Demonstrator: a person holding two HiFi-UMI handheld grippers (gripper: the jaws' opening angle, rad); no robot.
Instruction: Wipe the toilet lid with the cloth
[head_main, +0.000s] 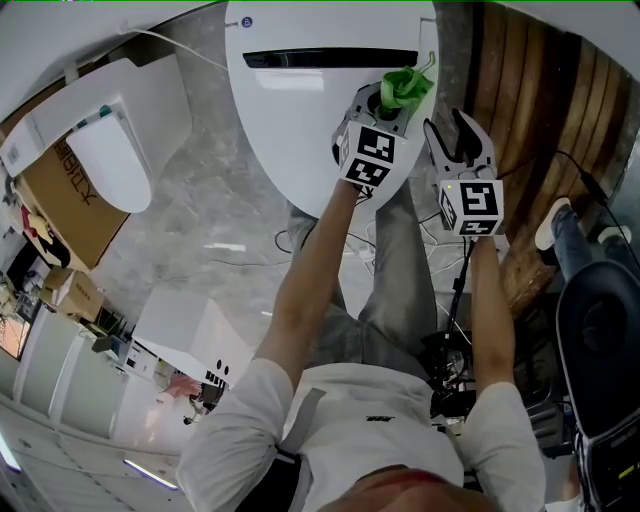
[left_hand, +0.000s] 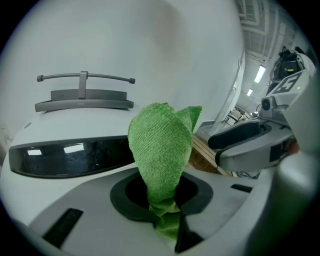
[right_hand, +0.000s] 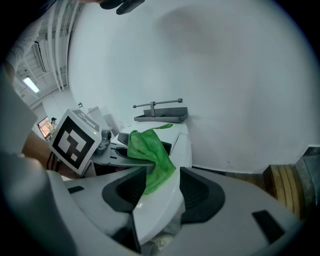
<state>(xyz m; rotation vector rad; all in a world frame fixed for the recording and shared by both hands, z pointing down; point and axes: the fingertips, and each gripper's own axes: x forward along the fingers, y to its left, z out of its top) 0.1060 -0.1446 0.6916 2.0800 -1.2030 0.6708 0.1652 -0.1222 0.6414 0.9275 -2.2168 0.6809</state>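
At the far right of the lid (head_main: 300, 120), by its rim and just near of the dark strip (head_main: 330, 58), the left gripper (head_main: 390, 103) has its jaws closed tight on the cloth (head_main: 405, 88). The green bunch stands up past the jaws, and its loose end seems to drape onto the lid edge. The right gripper (head_main: 447, 125) is just right of it with its jaws well apart and gripping nothing. Its own view shows the lid rim running between the jaws; contact cannot be told. Step judged: wiping at or near its start, cloth at one corner, most of the white surface not yet covered. The next move calls for tipping the left gripper down so the cloth lies flat, then sweeping left and nearer across the lid with steady pressure. The right gripper can steady the rim or stay clear. Writing: a small round logo (head_main: 247, 22) at the far end of the toilet, too small to read. The cardboard box (head_main: 70, 190) far left carries dark print, not legible. A tiny mark on the shirt (head_main: 377, 420) is also unreadable.
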